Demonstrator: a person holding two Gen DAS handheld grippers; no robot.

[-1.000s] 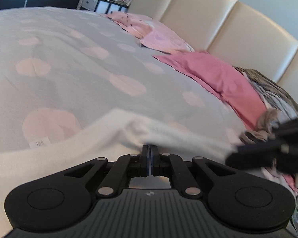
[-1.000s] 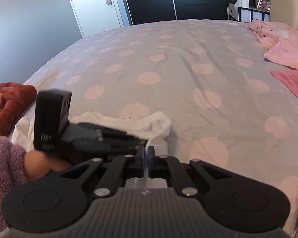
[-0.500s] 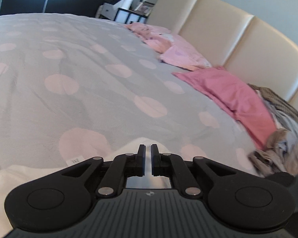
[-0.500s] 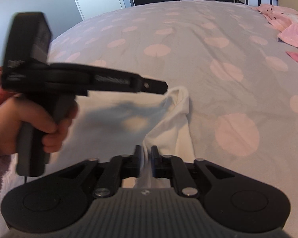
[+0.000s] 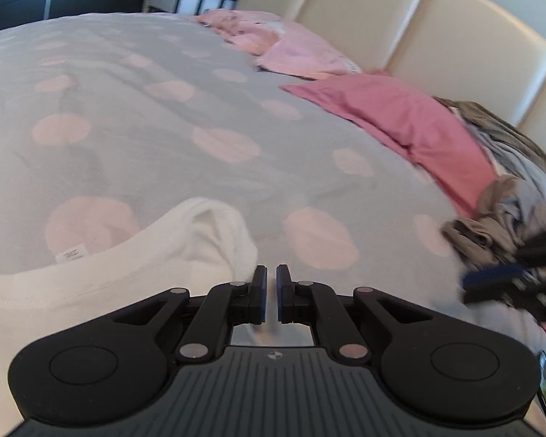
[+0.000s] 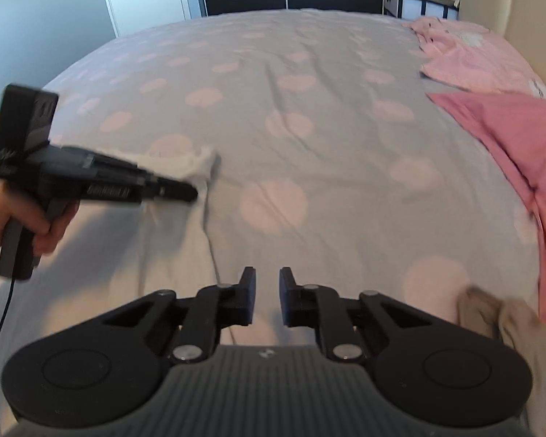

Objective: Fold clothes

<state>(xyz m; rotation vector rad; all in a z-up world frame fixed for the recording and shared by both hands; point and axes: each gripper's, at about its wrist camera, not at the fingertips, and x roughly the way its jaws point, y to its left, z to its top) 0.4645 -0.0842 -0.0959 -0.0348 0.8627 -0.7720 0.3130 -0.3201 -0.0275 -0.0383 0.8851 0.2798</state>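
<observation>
Now, on the spotted duvet [image 6: 273,73] a white top [image 5: 102,276] lies flat at about eight o'clock of the left view, its neck tag [image 5: 71,255] carrying print too small to read, and the left gripper [image 5: 269,293] hovers at its shoulder with fingers slightly parted and nothing between them. Over at three o'clock sit a pink pillow [image 5: 411,123] and a clothes pile [image 5: 517,189]; the right gripper [image 6: 266,298] is parted wider and empty, beside the top's edge.

White garment [image 5: 102,284] spread flat on the spotted grey bedspread [image 5: 207,120], neckline label up, one corner bunched
</observation>
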